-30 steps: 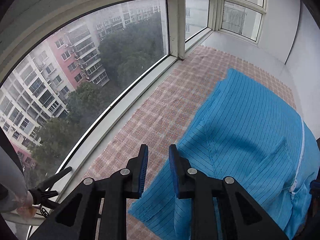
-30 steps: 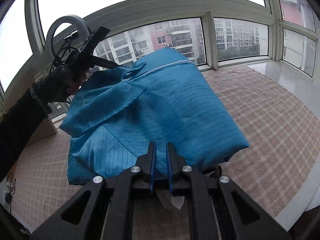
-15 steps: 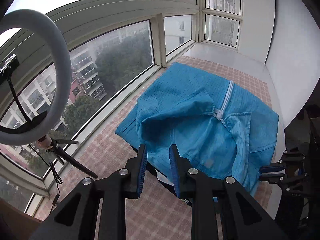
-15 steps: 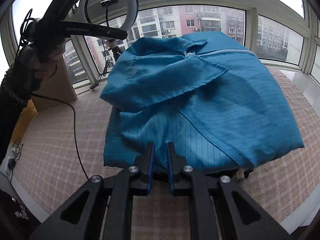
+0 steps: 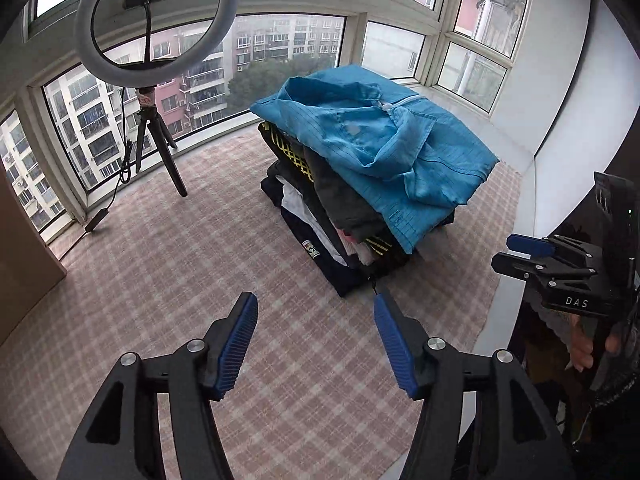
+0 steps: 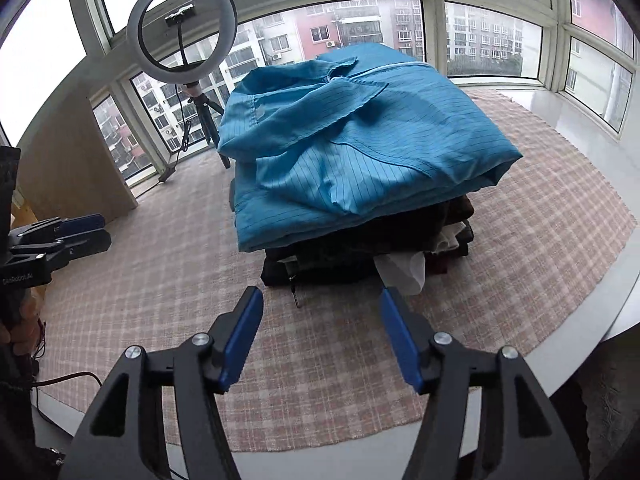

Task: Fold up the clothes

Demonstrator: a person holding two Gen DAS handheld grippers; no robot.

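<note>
Both grippers had let go of the blue pinstriped garment (image 6: 360,136) and drawn back from it since a second before, when each was pinched close at its hem. The left gripper (image 5: 316,340) hung tilted down over the pink-and-cream checked cloth (image 5: 160,280), its jaws opening, the blue ribbed pads (image 5: 236,344) standing well apart with only bare cloth between them. The right gripper (image 6: 322,332) sat at much the same downward slant just short of the pile, its jaws opening too, nothing between its pads (image 6: 400,340) except cloth and the tip of a white scrap poking from the stack.

From the left view, the right gripper showed side-on at the far right edge, a hand (image 5: 588,344) wrapped around its handle. From the right view, the left gripper showed at the far left edge, a little of the hand (image 6: 16,334) beneath it.

There was one blue garment, folded loosely with its white zip and collar uppermost, lying on top of one stack of darker folded clothes (image 5: 340,216) in the middle of the cloth. I could not count the layers beneath it. One white ring light on a black tripod (image 5: 156,24) stood by the windows, left of the pile.
</note>
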